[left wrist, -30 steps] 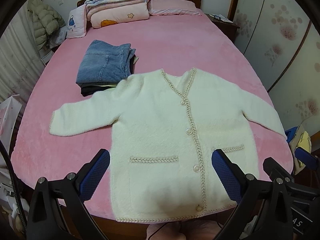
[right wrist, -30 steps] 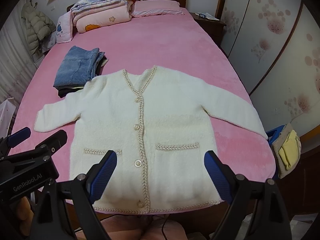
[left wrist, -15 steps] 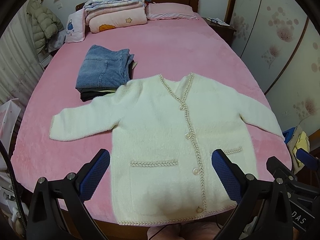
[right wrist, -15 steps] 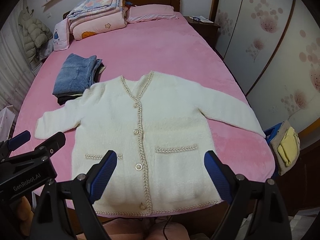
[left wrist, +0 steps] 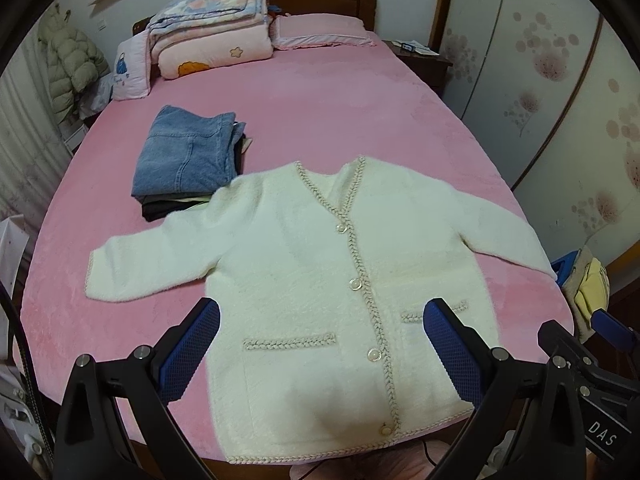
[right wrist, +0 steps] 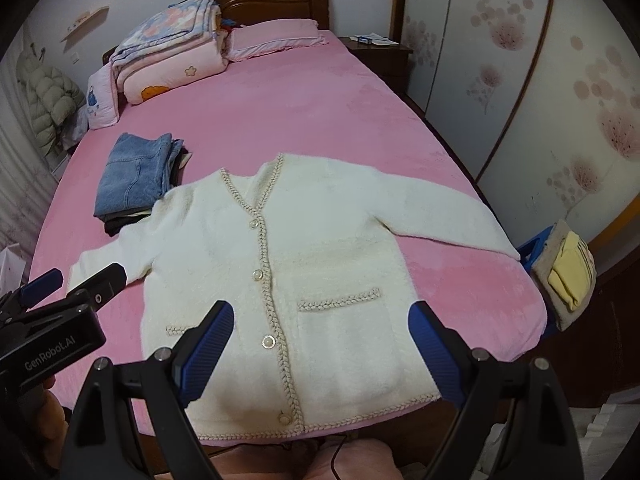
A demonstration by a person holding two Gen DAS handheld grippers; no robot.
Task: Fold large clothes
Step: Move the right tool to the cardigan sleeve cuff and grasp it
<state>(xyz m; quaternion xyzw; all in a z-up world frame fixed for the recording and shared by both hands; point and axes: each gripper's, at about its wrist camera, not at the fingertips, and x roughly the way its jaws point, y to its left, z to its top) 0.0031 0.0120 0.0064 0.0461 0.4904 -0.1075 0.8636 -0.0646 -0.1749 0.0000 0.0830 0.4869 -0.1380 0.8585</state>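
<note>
On the one pink bed (left wrist: 320, 120) lie one cream cardigan (left wrist: 320, 272) bearing four buttons and two braided pockets, one stack of folded jeans (left wrist: 188, 156) at centre left, one pile of folded quilts (left wrist: 212, 40) at upper left, and one pillow (left wrist: 324, 32).

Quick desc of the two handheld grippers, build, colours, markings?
Both match: black angular frames with silver screws and blue textured pads on the fingers. Left gripper shows white "GenRobot.AI" lettering on its body in the right wrist view; right gripper shows "DAS" in the left wrist view. No cables or sleeves are clearly visible.
</note>
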